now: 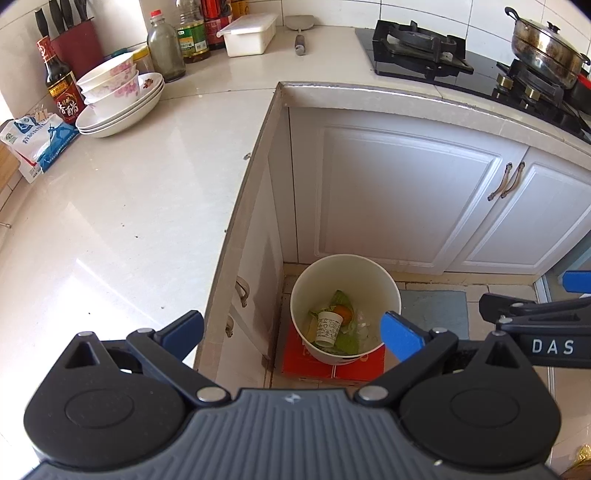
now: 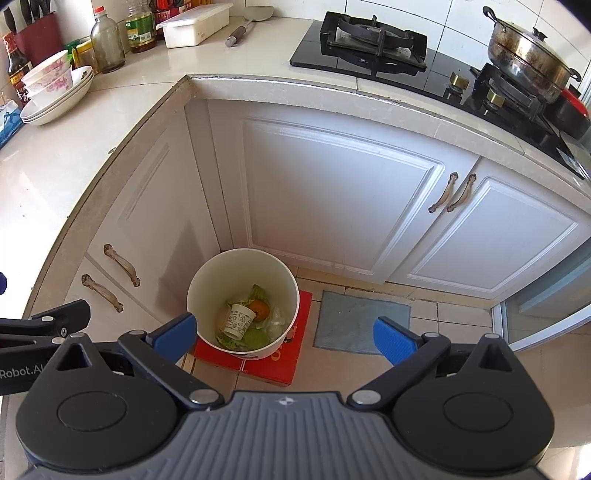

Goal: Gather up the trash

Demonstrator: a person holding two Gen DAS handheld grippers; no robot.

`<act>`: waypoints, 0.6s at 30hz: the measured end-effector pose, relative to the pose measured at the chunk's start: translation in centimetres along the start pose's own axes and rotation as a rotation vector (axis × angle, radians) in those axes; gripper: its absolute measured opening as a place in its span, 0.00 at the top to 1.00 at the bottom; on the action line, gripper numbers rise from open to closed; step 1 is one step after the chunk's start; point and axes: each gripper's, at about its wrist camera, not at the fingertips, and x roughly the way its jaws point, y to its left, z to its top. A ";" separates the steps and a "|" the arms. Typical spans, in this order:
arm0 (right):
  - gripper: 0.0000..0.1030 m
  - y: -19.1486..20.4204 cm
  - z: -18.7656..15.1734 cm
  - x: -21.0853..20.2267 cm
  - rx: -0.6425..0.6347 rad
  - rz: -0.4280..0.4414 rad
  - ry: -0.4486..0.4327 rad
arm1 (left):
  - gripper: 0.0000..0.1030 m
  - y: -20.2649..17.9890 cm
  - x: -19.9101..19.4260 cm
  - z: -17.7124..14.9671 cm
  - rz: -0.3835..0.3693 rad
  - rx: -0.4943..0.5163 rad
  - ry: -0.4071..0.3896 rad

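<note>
Both grippers hang above the kitchen floor with nothing between their blue pads: the left gripper (image 1: 293, 332) has its jaws spread wide, straddling the view down past the counter (image 1: 122, 206) edge, and the right gripper (image 2: 284, 334) is spread just as wide beside it. Part of the right gripper shows at the right edge of the left wrist view, so the two are side by side and near each other. Below them a white bin (image 2: 201, 280) stands upright in the floor corner where the two runs of white cabinets (image 2: 332, 192) meet, resting on a flat red box (image 2: 295, 354). Inside the bin lie the collected scraps: a paper cup (image 2: 238, 320) on its side, an orange (image 2: 259, 309) touching it, green leaves (image 2: 255, 338) beneath, and some clear plastic (image 2: 277, 321) to the right. A grey mat (image 2: 360, 321) lies on the tiles just right of the box. Up on the counter, stacked bowls (image 1: 118, 96) sit on plates near a vinegar bottle (image 1: 61, 85), a blue-and-white bag (image 1: 35, 142) and a white tub (image 1: 249, 35). On the hob (image 1: 417, 48) to the right stands a steel pot (image 1: 546, 46) with its lid on.
</note>
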 end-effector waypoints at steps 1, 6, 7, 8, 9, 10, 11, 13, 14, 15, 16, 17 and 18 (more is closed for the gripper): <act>0.00 0.0 0.0 0.0 0.000 0.000 -0.002 | 0.01 0.1 0.0 0.0 -0.002 -0.001 0.000; 0.00 -0.1 0.2 -0.1 0.000 0.000 -0.005 | 0.01 0.2 -0.1 0.2 -0.008 -0.004 -0.001; 0.00 -0.1 0.2 -0.1 -0.001 -0.001 -0.006 | 0.01 0.2 -0.1 0.2 -0.010 -0.005 -0.001; 0.00 -0.1 0.3 -0.1 -0.001 -0.002 -0.008 | 0.01 0.3 0.0 0.2 -0.011 -0.006 -0.001; 0.00 -0.1 0.3 -0.1 -0.001 -0.003 -0.009 | 0.01 0.3 0.0 0.2 -0.013 -0.005 -0.002; 0.00 -0.1 0.3 -0.2 -0.001 -0.003 -0.009 | 0.01 0.3 0.0 0.2 -0.014 -0.005 -0.002; 0.00 -0.1 0.3 -0.2 -0.001 -0.002 -0.010 | 0.01 0.3 0.0 0.2 -0.015 -0.006 -0.002; 0.00 -0.2 0.4 -0.2 -0.001 -0.001 -0.011 | 0.01 0.3 -0.1 0.3 -0.019 -0.007 -0.003; 0.00 -0.2 0.4 -0.2 -0.001 -0.001 -0.011 | 0.01 0.4 -0.1 0.3 -0.020 -0.006 -0.003; 0.00 -0.2 0.4 -0.2 0.000 -0.001 -0.012 | 0.01 0.4 -0.1 0.3 -0.021 -0.006 -0.005; 0.00 -0.3 0.5 -0.2 0.000 -0.001 -0.013 | 0.01 0.4 -0.1 0.3 -0.021 -0.006 -0.006; 0.00 -0.3 0.5 -0.2 0.000 -0.001 -0.012 | 0.01 0.3 -0.1 0.3 -0.021 -0.007 -0.005; 0.00 -0.2 0.4 -0.3 0.001 -0.001 -0.013 | 0.01 0.3 -0.1 0.3 -0.022 -0.007 -0.005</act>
